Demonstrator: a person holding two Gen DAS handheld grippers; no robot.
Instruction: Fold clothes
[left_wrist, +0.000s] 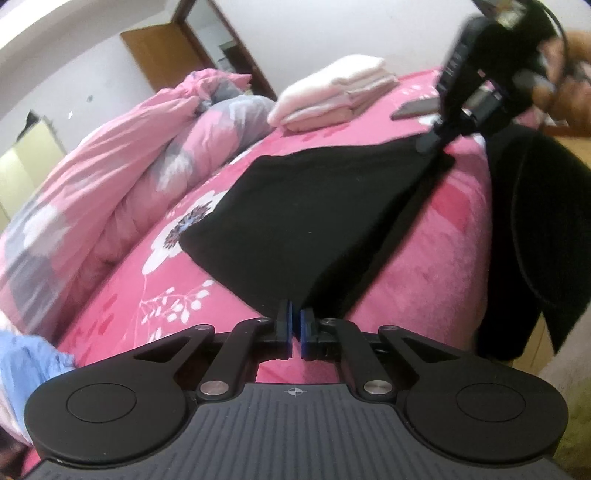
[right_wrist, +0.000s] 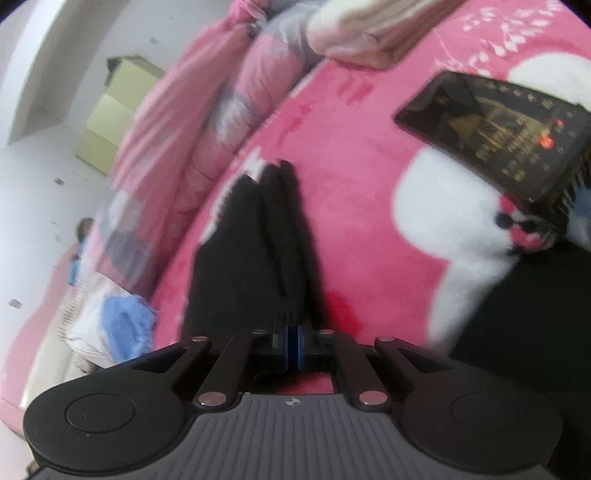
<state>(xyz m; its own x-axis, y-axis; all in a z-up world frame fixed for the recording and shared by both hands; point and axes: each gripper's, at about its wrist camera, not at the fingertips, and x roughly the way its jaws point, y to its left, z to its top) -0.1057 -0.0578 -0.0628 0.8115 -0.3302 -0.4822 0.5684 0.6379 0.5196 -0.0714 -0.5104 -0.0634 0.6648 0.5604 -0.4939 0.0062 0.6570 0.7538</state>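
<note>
The left gripper (left_wrist: 296, 325) has its blue-padded jaws drawn almost together on the near corner of the flat black folded garment (left_wrist: 306, 221), the cloth's edge meeting the tips right at the narrow slit between them; whether cloth sits inside the slit cannot be told. From that corner the garment spreads forward and away from the jaws as a smooth, roughly rectangular panel lying flat on the pink plush floral bedspread (left_wrist: 436, 254), its long axis running from the left jaws toward the far right corner. There the right gripper (left_wrist: 430, 142) pinches the opposite end; in its own view its jaws (right_wrist: 291, 334) are pressed tight on bunched folds of the same garment (right_wrist: 258, 236), which stretches straight ahead from them in a narrowing ridge. To the left of the left jaws the bedspread lies bare for some way before a light blue crumpled cloth (left_wrist: 26, 354) at the near edge. To the right the bed's edge drops off, with a second black fabric piece (left_wrist: 535, 240) hanging over it. Farther on, left of the garment, a rumpled pink-and-grey quilt (left_wrist: 122, 173) bounds the open room. Beyond the garment's far edge lie a dark flat phone (right_wrist: 495, 136) and a stack of folded pale pink towels (left_wrist: 336, 92).
</note>
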